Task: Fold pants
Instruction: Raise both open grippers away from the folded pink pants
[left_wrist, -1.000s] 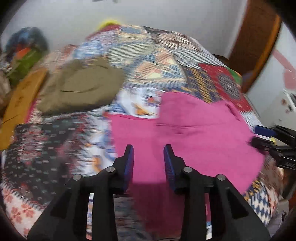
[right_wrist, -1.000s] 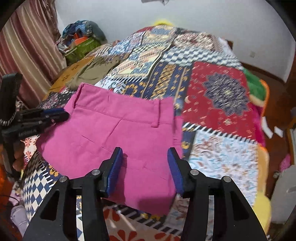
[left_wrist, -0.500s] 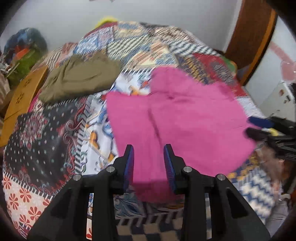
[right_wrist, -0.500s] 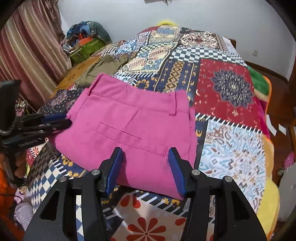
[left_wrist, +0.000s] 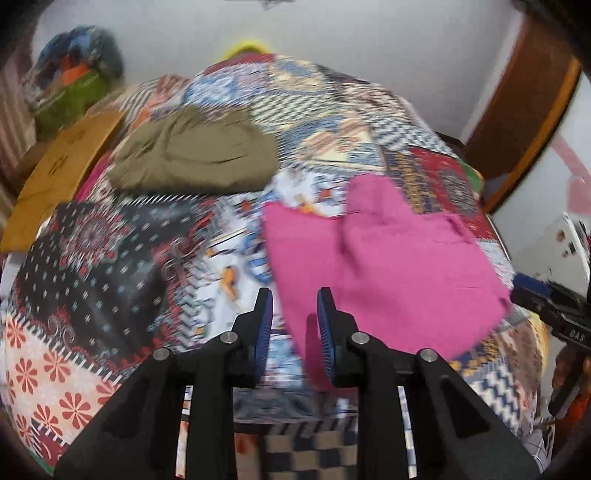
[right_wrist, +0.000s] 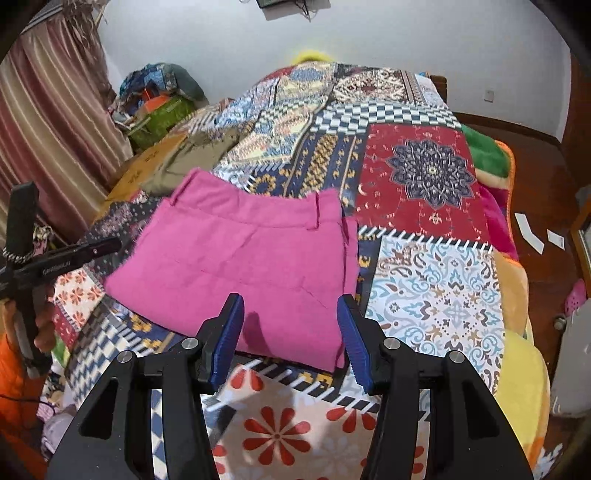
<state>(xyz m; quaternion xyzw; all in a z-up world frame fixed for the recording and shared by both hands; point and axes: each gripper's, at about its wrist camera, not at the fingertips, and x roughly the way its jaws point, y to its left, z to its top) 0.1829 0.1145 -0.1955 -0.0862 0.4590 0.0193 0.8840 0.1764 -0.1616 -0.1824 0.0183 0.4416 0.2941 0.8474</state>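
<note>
Folded pink pants (left_wrist: 388, 266) lie flat on the patchwork bedspread (left_wrist: 110, 295), waistband on the far side. My left gripper (left_wrist: 294, 295) hovers over their near left corner. Its jaws are closing, a gap still shows, and the pads press on nothing. In the right wrist view the pants (right_wrist: 240, 266) lie just beyond my right gripper (right_wrist: 290, 301), which stands open above their near edge with nothing held. The left gripper (right_wrist: 62, 258) shows at the pants' left side, and the right gripper (left_wrist: 546, 299) shows at the far right of the left wrist view.
Olive-green folded pants (left_wrist: 195, 158) lie farther back on the bed. A brown board (left_wrist: 62, 170) and a pile of bags (right_wrist: 162, 107) stand at the left by a striped curtain (right_wrist: 48, 110). The wooden floor (right_wrist: 535, 177) lies right of the bed. A hand (right_wrist: 40, 325) holds the left gripper.
Both grippers have drawn back from the pink pants, whose near edge now lies beyond the fingertips instead of under them. The left jaws have narrowed.
</note>
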